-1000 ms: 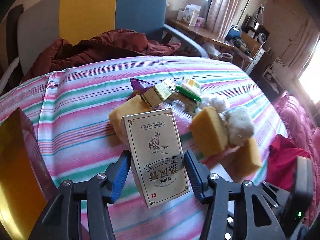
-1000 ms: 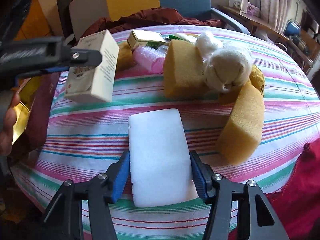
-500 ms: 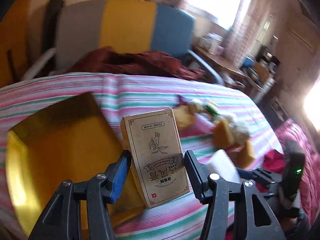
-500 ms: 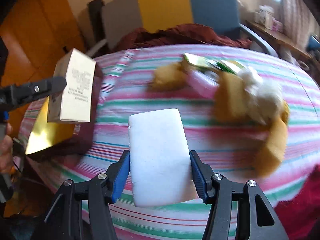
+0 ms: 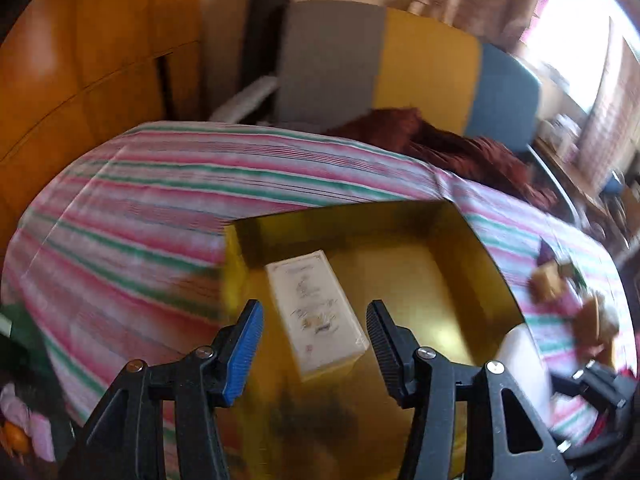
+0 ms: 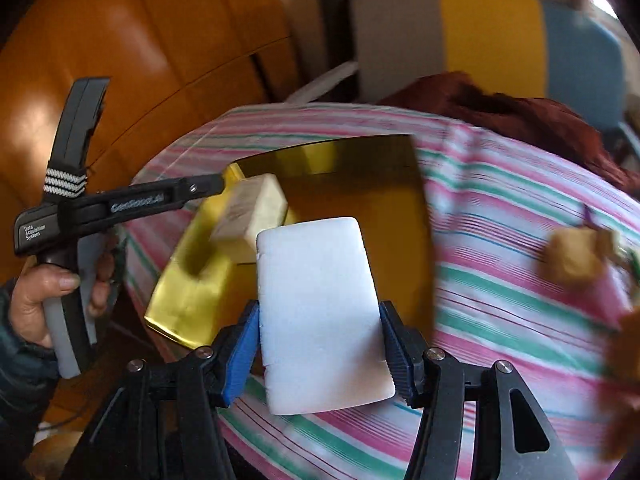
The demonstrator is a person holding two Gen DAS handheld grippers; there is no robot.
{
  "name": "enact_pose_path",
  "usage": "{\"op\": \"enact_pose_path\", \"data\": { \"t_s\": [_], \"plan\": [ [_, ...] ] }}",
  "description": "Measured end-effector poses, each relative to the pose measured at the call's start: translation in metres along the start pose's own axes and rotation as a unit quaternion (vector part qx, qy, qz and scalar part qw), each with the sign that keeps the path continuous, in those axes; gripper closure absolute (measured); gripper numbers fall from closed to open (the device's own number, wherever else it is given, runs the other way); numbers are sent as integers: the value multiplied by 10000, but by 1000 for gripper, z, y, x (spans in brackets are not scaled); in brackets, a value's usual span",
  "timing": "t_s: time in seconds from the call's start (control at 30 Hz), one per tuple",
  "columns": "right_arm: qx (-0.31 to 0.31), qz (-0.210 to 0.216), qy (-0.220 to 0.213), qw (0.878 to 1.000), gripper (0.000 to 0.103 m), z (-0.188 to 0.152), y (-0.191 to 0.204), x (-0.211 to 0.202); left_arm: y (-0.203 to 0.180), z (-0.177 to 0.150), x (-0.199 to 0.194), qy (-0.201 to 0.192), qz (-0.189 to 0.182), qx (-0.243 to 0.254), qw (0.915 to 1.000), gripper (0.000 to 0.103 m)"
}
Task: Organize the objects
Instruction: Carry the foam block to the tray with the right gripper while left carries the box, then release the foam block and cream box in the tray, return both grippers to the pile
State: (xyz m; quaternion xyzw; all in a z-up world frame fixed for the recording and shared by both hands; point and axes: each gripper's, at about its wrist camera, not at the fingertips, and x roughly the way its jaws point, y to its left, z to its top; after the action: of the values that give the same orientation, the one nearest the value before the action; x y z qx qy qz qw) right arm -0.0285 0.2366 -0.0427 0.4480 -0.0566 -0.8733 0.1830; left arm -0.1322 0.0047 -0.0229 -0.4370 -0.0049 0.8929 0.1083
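A cream carton with printed label (image 5: 316,308) lies inside the gold open box (image 5: 448,264), blurred by motion. My left gripper (image 5: 314,330) is open just above it, its fingers apart from the carton's sides. In the right wrist view the carton (image 6: 250,212) sits at the left gripper's tip over the gold box (image 6: 384,184). My right gripper (image 6: 318,344) is shut on a white foam block (image 6: 320,312), held above the table's near edge beside the gold box.
The striped tablecloth (image 5: 140,200) covers a round table. Yellow sponges and small items (image 6: 576,260) lie blurred at the right. A grey, yellow and blue chair (image 5: 400,68) with a dark red garment (image 5: 448,144) stands behind. A wooden cabinet (image 6: 120,60) is at the left.
Both grippers swung left from the pile to the gold box. My left gripper opened and let go of the carton, which now lies in the box. The right still holds the foam block.
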Motion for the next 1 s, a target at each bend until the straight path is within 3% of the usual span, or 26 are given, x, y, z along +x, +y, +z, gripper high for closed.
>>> {"op": "enact_pose_path", "data": {
  "t_s": [0.2,0.33,0.47,0.7,1.0],
  "plan": [
    [-245,802,433,9955,38,7,43,48,36,-17,-25,-173,89,-483,9986,48],
    [-168,1036,430,9935,24,-2,47,50,42,-29,-43,-310,-5,-685,9972,48],
    [-141,890,463,9949,24,-14,38,42,28,-32,-53,-403,-124,-648,9970,48],
    [-222,252,260,9991,20,-30,31,17,-10,-44,-64,-483,-232,-288,9981,47],
    [-134,-136,-115,9998,14,-33,17,-10,-49,-59,-72,-563,-101,250,9980,47]
  ]
}}
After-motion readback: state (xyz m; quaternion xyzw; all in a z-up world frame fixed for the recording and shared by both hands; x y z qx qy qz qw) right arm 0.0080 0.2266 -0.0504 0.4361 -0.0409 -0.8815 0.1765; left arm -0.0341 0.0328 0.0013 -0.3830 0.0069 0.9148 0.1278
